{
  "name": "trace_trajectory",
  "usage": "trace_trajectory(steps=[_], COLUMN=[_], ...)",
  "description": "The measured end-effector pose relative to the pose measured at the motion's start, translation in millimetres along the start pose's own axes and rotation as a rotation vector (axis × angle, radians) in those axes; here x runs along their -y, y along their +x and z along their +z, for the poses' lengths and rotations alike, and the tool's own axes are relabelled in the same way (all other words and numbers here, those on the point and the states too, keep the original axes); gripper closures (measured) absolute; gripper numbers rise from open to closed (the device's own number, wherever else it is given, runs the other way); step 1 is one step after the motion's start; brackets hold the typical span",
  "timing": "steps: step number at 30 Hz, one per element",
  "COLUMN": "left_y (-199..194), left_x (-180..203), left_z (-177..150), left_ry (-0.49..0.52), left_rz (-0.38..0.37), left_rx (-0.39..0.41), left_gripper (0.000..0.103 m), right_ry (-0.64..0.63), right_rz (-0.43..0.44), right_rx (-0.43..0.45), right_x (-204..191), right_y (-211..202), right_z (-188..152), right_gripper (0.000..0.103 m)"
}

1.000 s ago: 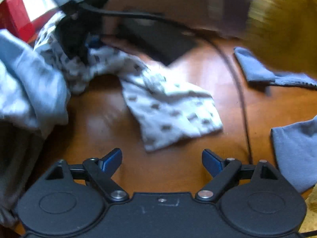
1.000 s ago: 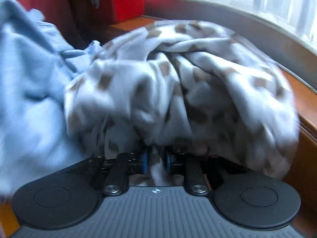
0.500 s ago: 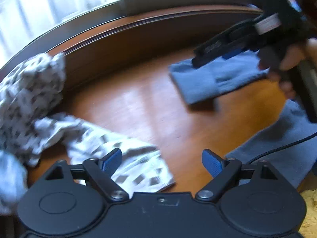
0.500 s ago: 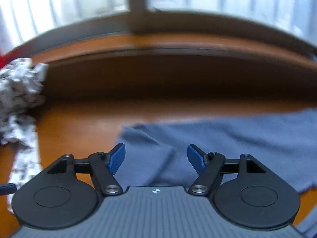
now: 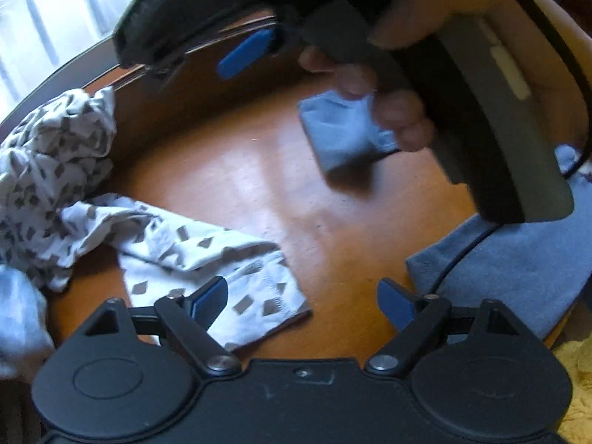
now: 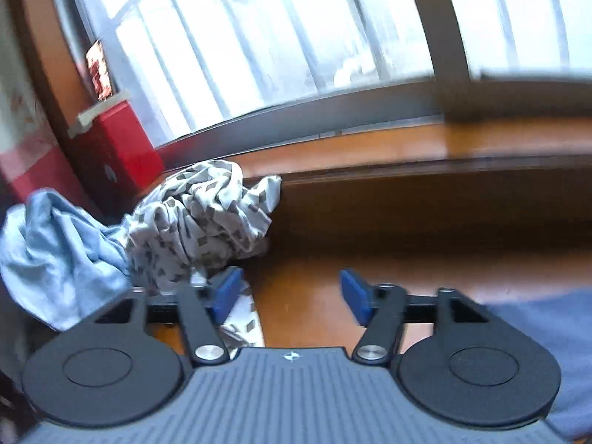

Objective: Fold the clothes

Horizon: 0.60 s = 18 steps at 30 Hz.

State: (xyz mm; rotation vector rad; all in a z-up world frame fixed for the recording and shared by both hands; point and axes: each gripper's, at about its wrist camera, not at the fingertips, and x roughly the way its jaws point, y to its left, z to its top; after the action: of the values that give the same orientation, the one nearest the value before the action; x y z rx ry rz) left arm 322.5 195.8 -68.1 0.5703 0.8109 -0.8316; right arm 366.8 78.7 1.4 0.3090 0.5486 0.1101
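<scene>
My left gripper (image 5: pixel 303 299) stands open over the wooden table (image 5: pixel 259 170), with nothing between its fingers. Its left finger hovers above a flat corner of the white patterned garment (image 5: pixel 207 255), whose crumpled bulk lies further left. In the right wrist view my right gripper (image 6: pixel 290 292) is open with its jaws closing on nothing, only bare table between them. It points at the bunched patterned garment (image 6: pixel 203 218). A hand (image 5: pixel 399 111) holds that gripper across the top of the left wrist view, one blue pad (image 5: pixel 246 53) showing. A small folded blue-grey piece (image 5: pixel 340 129) lies under it.
A light blue garment (image 6: pixel 55 251) is heaped left of the patterned one, with a red box (image 6: pixel 125 144) behind by the window. A blue-grey cloth (image 5: pixel 518 266) lies at the right with a black cable across it. Yellow fabric (image 5: pixel 577 388) shows at the lower right corner.
My right gripper let go of the patterned garment, opened and drew back; the garment now lies in a heap ahead of it. The right gripper has moved in across the left wrist view.
</scene>
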Motion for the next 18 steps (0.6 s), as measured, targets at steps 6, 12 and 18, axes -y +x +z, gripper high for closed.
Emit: trace_trajectory(steps=[6,12,18], left_y=[-6,-16,-17], left_x=[0,17,56], left_z=[4,22,34], left_ry=[-0.002,0.066,0.081], left_rz=[0.006,-0.068,-0.087], left_rx=[0.028,0.098,0.106], left_gripper=[0.016,0.016,0.016], right_ry=[-0.132,-0.024,0.261], right_rz=[-0.288,-0.637,-0.924], right_rx=[-0.066,-0.106,-0.096], right_x=[27,89,147], right_y=[-44,-138,-212], right_z=[-42,-97,-158], right_gripper=[0.038,0.038,0.038])
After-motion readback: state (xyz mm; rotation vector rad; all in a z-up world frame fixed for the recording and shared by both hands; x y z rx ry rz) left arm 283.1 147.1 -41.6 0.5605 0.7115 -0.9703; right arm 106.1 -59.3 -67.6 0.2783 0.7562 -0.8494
